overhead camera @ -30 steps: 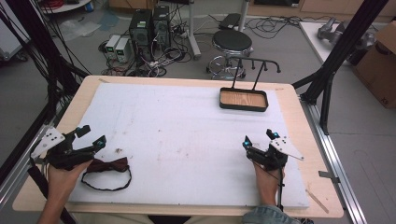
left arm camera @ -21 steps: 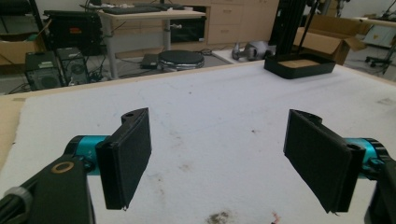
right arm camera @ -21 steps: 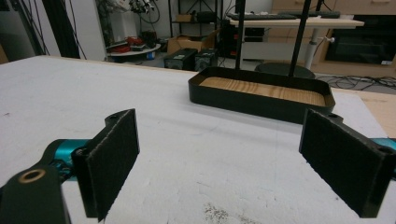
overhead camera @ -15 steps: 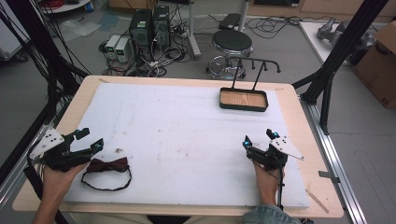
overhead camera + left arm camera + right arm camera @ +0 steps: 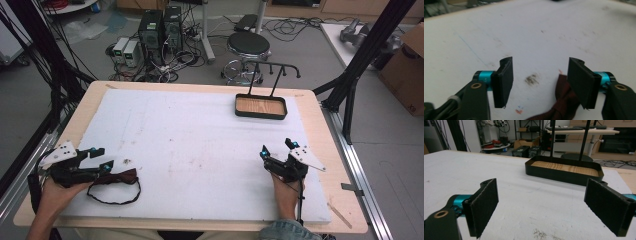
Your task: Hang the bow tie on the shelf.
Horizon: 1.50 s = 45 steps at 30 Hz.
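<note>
White mat (image 5: 200,145); left gripper (image 5: 540,82) spread — bow tie (image 5: 560,100) under one pad; right gripper (image 5: 549,207) spread.

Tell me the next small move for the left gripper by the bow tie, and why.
Probably ease the left gripper sideways toward the bow tie, then lower it. Its fingers are open, and in the left gripper view the dark red cloth lies under one finger rather than centred in the gap, so closing now would likely miss it.

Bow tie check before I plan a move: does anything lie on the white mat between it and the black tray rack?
Nothing visible does. The dark red fabric bow tie lies beside the left gripper; bare white mat stretches to the wood-bottomed black tray rack.
</note>
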Each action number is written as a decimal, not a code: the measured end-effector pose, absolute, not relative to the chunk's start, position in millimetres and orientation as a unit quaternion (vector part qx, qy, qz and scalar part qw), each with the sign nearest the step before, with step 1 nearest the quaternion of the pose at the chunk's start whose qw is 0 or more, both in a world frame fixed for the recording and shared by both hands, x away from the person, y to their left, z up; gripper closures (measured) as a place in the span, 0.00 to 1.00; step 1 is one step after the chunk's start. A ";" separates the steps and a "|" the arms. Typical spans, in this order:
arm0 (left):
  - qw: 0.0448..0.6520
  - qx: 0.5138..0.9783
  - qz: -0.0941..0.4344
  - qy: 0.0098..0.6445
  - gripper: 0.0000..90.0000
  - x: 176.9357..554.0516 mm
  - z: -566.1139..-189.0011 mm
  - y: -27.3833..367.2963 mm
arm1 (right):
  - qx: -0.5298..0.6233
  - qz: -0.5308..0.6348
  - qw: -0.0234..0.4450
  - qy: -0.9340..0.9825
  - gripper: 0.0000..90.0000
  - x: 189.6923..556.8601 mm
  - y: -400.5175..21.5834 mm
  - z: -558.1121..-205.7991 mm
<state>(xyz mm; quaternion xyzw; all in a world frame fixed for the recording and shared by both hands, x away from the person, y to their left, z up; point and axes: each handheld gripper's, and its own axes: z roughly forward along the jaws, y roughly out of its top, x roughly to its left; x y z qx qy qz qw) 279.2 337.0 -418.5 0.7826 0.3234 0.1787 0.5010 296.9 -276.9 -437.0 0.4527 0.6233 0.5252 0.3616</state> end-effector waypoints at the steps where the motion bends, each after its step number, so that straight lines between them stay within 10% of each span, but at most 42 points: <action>1: 0.501 0.783 0.179 0.323 0.45 279.2 -418.5 337.0 | 0.453 0.525 0.362 0.623 0.13 296.9 -276.9 -437.0; 11: 0.437 0.847 0.117 0.278 0.56 282.0 -433.1 325.5 | 0.452 0.526 0.361 0.623 0.13 297.3 -277.2 -437.2; 45: 0.434 0.860 0.127 0.236 0.86 276.9 -430.8 320.2 | 0.454 0.524 0.361 0.624 0.13 297.5 -277.0 -437.4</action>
